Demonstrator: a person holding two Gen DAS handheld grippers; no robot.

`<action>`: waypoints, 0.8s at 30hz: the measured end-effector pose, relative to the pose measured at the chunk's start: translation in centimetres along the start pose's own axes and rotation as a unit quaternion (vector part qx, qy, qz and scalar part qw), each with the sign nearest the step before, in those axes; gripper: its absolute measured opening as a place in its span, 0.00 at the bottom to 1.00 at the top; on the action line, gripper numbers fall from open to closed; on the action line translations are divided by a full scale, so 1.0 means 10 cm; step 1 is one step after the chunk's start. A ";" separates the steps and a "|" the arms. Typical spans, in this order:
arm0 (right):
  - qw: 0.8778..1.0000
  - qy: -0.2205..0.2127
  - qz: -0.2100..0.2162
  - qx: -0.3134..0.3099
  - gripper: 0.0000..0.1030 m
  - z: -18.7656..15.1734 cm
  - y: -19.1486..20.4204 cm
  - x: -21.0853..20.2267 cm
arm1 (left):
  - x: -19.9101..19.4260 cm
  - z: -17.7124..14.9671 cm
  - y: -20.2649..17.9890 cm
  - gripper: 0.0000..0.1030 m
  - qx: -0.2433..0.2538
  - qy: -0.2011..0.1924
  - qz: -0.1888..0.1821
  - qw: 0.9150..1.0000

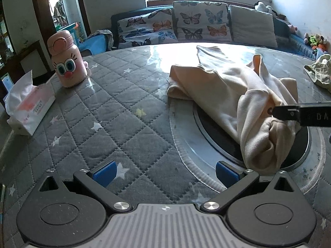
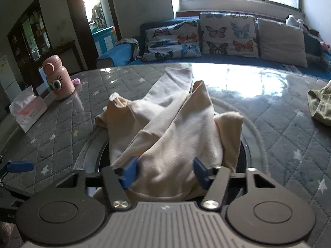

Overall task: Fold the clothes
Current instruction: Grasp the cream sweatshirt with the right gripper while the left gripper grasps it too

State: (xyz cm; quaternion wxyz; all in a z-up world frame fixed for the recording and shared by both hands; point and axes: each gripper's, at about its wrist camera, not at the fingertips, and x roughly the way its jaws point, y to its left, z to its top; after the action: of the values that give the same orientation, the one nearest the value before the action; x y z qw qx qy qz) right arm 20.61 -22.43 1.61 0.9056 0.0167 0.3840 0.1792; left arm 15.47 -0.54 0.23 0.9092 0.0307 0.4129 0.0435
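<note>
A cream garment [image 1: 223,82] lies crumpled on the quilted grey table top [image 1: 115,111], over a round black inset. My right gripper [image 2: 165,172] is closed on a bunched fold of the cream garment [image 2: 175,136], with fabric filling the gap between its blue pads and hanging below them. In the left wrist view the right gripper's black finger [image 1: 289,114] comes in from the right edge, and the cloth rises to it like a tent. My left gripper [image 1: 165,173] hovers open over bare table just left of the garment, holding nothing.
A pink cartoon-face bottle [image 1: 66,60] and a tissue pack [image 1: 29,105] stand at the table's left. An olive green garment [image 2: 320,107] lies at the right edge. The black round inset [image 1: 217,136] sits under the cloth. A sofa with butterfly cushions [image 1: 175,24] runs behind the table.
</note>
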 end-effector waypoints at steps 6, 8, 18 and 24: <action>1.000 0.004 0.011 0.011 0.10 -0.07 -0.08 -0.06 | -0.04 0.08 0.03 1.00 -0.002 -0.013 0.001 1.000; 1.000 0.003 0.013 0.013 0.08 -0.09 -0.10 -0.09 | -0.07 0.14 0.01 1.00 0.001 -0.021 -0.004 1.000; 0.999 -0.018 0.034 0.010 0.05 -0.21 -0.16 -0.46 | -0.21 0.46 -0.31 0.97 0.033 -0.067 -0.065 0.995; 0.999 -0.017 0.043 0.012 0.05 -0.28 -0.17 -0.51 | -0.12 0.61 -0.66 0.85 0.082 -0.082 -0.097 0.988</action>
State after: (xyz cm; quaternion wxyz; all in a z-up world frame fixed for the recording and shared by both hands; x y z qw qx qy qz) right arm 15.86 -26.09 2.86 0.9031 0.0471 0.3701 0.2125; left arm 19.64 -7.35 4.51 0.9344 0.0687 0.3399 -0.0818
